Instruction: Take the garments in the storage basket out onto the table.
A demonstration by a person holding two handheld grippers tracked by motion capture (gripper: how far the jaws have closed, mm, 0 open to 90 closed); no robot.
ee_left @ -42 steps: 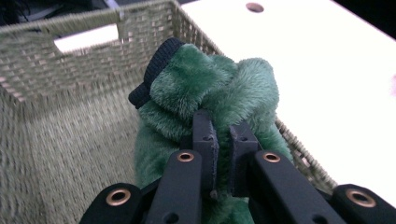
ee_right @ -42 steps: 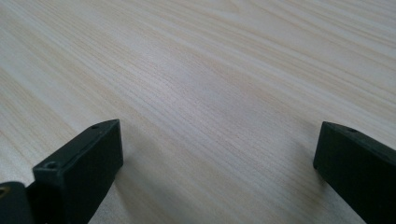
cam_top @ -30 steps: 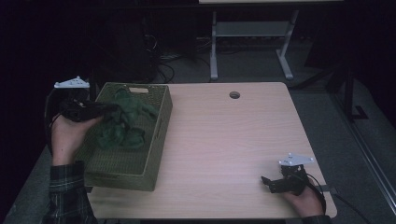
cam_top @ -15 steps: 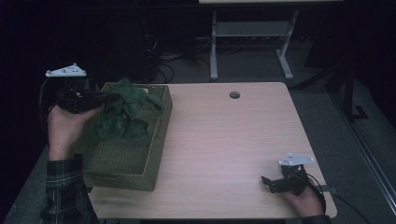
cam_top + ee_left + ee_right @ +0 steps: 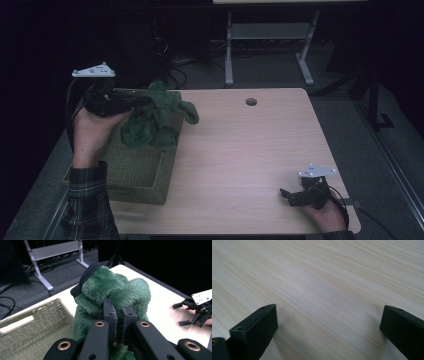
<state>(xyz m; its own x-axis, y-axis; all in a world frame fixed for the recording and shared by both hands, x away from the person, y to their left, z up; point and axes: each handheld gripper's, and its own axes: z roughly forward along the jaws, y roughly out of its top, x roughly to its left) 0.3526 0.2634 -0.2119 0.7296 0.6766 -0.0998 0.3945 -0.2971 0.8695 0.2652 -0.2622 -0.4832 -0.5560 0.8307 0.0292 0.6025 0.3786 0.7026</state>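
Note:
A fuzzy green garment (image 5: 156, 120) with a dark ribbed cuff (image 5: 83, 282) hangs above the woven green basket (image 5: 140, 172) at the table's left side. My left gripper (image 5: 142, 101) is shut on a fold of it, and in the left gripper view the two pads pinch the green garment (image 5: 117, 292) between them, with my left gripper (image 5: 118, 317) held over the basket (image 5: 32, 325). My right gripper (image 5: 286, 196) rests low at the table's front right corner, jaws wide apart over bare wood (image 5: 329, 297) with nothing between them. The left gripper view also shows the right gripper (image 5: 183, 313) far off.
The wooden table (image 5: 250, 150) has a round cable hole (image 5: 251, 102) near its far edge. Beyond it stand a metal frame (image 5: 267, 35) and loose cables on a dark floor. The wood between basket and right gripper is bare.
My left gripper has risen and moved toward the table's far side, lifting the green garment out of the basket. The right gripper has stayed put.

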